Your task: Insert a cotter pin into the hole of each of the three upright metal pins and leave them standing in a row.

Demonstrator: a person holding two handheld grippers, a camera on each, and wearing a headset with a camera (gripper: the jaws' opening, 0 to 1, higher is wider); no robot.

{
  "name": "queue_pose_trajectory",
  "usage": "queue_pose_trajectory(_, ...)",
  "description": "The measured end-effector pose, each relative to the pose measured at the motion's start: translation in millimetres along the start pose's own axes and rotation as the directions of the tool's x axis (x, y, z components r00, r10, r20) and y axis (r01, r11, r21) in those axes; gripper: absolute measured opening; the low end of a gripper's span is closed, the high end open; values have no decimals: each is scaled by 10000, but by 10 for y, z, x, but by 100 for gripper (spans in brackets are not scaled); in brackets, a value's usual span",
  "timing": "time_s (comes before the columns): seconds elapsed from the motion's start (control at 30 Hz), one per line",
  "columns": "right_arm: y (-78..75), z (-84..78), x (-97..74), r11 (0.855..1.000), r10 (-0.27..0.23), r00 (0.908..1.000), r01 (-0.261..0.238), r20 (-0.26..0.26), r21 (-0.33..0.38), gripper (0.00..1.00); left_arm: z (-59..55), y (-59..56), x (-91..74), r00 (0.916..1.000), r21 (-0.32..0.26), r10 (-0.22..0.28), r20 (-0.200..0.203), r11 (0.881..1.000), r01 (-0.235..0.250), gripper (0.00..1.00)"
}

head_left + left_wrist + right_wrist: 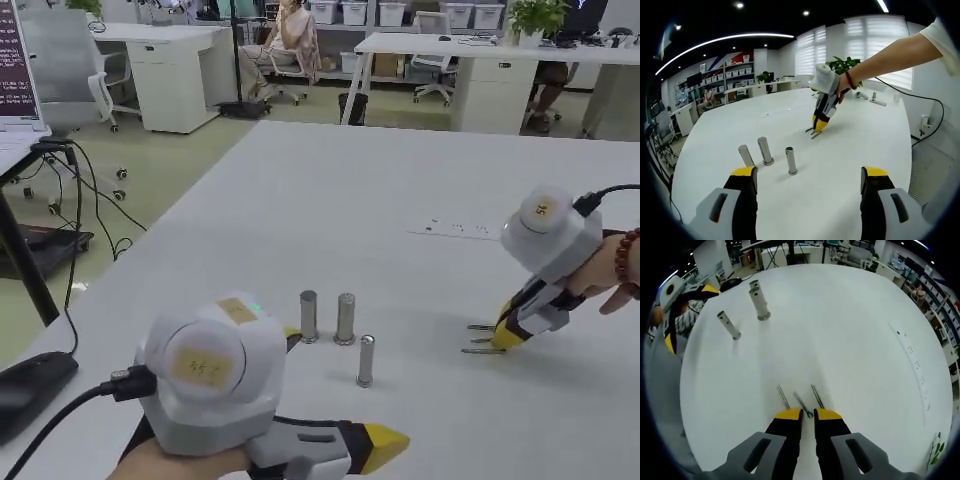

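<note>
Three upright metal pins stand close together on the white table: two side by side (pixel 309 316) (pixel 345 319) and one nearer me (pixel 366 361). My left gripper (pixel 810 173) is open wide just short of them, with nothing between its jaws; one yellow fingertip (pixel 387 439) shows at the bottom of the head view. To the right, my right gripper (pixel 808 413) points down at the table with its jaws nearly together on the end of the middle cotter pin (pixel 802 403). Two more cotter pins (pixel 783 396) (pixel 817 396) lie on either side of it. Cotter pins (pixel 481 339) show beside its tip.
A flat white power strip (pixel 455 229) lies further back on the table. A black device with a cable (pixel 30 385) rests by the table's left edge. Beyond are office desks, chairs and a seated person.
</note>
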State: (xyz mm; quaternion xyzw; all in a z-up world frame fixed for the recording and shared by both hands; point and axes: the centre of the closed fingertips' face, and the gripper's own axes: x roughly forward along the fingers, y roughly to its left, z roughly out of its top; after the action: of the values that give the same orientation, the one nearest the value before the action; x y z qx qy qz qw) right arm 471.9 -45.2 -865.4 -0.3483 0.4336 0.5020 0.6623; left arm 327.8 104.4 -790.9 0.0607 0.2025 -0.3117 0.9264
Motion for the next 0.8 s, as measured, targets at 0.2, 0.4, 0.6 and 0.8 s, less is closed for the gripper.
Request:
queue_pose_trajectory(0.2,-26,-22,2,9951,-319,9980,267,-541,-948,5,3,-4,15,10000,-49,-36,-6,10000,36,84)
queue_pose_trajectory(0.4,13,-14,16,9890,-356,9971,256,-668,-1458,3,-2,-8,24,10000,-64,-62,-32,10000,62,83)
queue_pose_trajectory(0.6,13,-16,4,9783,-574,9956,412,-744,-2031,2,-10,2,18,10000,-78,-45,-77,10000,44,82)
queue_pose_trajectory(0.8,27,-17,-60,9772,-649,9961,513,-600,-2060,1,-12,5,16,9999,-67,-31,-99,10000,30,81)
